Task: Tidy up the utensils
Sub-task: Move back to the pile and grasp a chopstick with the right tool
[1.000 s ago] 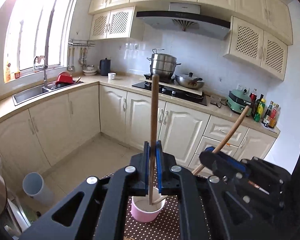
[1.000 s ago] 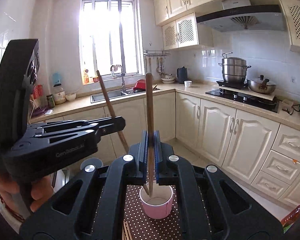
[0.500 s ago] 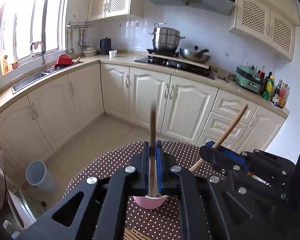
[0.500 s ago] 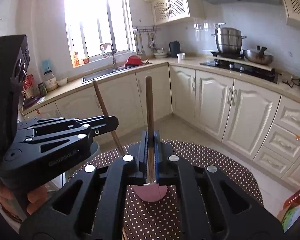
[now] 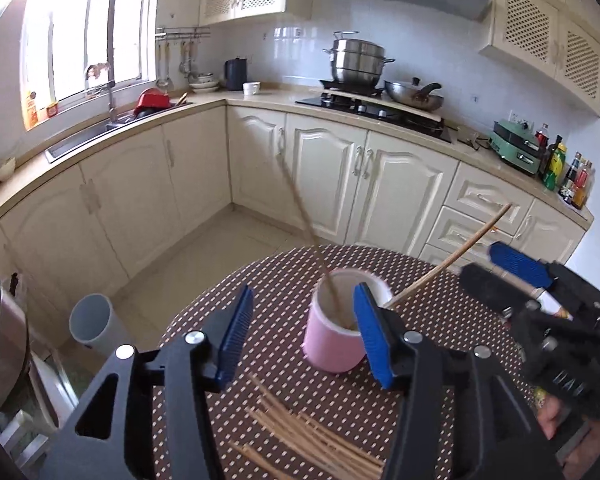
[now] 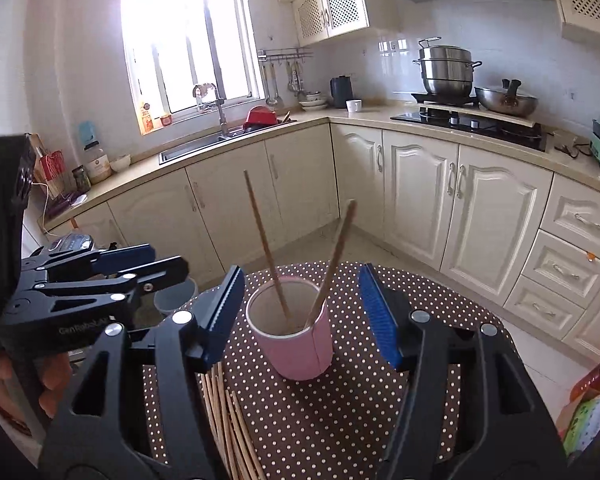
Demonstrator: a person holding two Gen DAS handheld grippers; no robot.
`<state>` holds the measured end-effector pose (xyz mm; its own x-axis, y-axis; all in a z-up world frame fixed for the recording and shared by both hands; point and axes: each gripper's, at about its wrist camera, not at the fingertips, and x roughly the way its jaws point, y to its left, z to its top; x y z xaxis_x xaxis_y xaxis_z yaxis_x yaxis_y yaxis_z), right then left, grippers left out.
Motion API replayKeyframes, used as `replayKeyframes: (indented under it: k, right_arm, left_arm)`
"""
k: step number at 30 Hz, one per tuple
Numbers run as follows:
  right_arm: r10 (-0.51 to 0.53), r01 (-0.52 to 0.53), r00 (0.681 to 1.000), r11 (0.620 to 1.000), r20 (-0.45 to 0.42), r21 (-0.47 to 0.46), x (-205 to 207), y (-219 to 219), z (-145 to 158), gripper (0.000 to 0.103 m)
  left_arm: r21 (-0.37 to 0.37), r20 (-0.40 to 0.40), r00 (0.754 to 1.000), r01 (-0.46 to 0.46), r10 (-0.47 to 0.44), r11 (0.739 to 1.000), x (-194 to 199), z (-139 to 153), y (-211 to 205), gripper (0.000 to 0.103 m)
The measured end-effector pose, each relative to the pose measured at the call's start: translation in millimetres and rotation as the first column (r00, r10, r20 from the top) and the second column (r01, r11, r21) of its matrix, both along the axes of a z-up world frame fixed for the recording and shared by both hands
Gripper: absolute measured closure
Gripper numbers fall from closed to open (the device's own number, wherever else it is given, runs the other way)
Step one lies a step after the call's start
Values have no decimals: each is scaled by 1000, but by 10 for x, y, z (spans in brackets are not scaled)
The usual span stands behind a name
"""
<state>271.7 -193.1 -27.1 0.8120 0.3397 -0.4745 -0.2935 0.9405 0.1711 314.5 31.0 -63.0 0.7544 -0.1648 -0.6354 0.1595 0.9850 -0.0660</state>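
A pink cup point(image 5: 334, 332) point(image 6: 300, 344) stands on the brown dotted table point(image 5: 440, 288) point(image 6: 440, 300). Two wooden chopsticks lean in it, free of any grip: one point(image 5: 300, 208) point(image 6: 264, 240) tilts left, the other point(image 5: 448, 260) point(image 6: 336, 256) tilts right. My left gripper point(image 5: 304, 338) point(image 6: 164, 258) is opening, and its blue pads touch nothing. The jaws of my right gripper point(image 6: 302, 316) point(image 5: 500, 276) are opening too, with nothing pressed between them. Each gripper hovers just in front of the cup. A loose pile of chopsticks point(image 5: 312, 436) point(image 6: 224, 420) lies on the cloth near me.
A grey bin point(image 5: 94, 324) stands on the floor left of the table, beside a metal cooker point(image 5: 0, 340). A colourful packet point(image 6: 592, 404) sits at the table's right edge. Cream cabinets point(image 6: 420, 208) run behind, across open floor.
Both grippers came down over the cup, each shut on an upright chopstick. Both jaws have since spread apart and let go, and the two chopsticks now lean in the cup.
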Motion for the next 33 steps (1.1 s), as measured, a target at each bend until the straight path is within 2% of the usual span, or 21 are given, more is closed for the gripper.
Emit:
replayKeyframes:
  k: [6,10,12,17,20,25,28,30,33]
  right_arm:
    - [11,-11,999,1000,-45,3,-188,-22,-169,44]
    - [40,-42,994,999,-106,-11,-296,53,-398,44]
    - [63,-67,989,998,-137,-22,-357,116,-518,44]
    - [113,-127,967,991,-226,-47,-485,304,-875,44]
    - [159,-184,948,981,-277,-67,-571,473,-1054,44]
    - [216,-265,924,956,-314,-123,-663,769,-1227,44]
    - [242,-305,913,939,-327,-156,-682,932,-1277,53]
    - [279,-351,898,920,-340,-174,-694,1078,-1317,66]
    - [309,-391,881,902,-359,-184,-671,1238,-1371,70]
  left_arm:
    - [-26,-72,996,-51,49,998,-273,-279,328,50]
    - [-1,-145,987,-62,61,998,-479,-605,450,50]
    - [5,-192,979,-71,70,997,-543,-766,498,50]
    - [-40,-310,947,-103,86,994,-676,-1201,611,50]
    - [-56,-345,933,-129,102,990,-747,-1362,670,50]
    - [-81,-384,916,-160,118,984,-886,-1579,790,50]
    - [-98,-394,910,-181,129,979,-992,-1668,866,50]
    - [-112,-393,909,-194,136,974,-1033,-1670,909,50]
    - [-126,-387,910,-210,147,970,-1042,-1652,997,50]
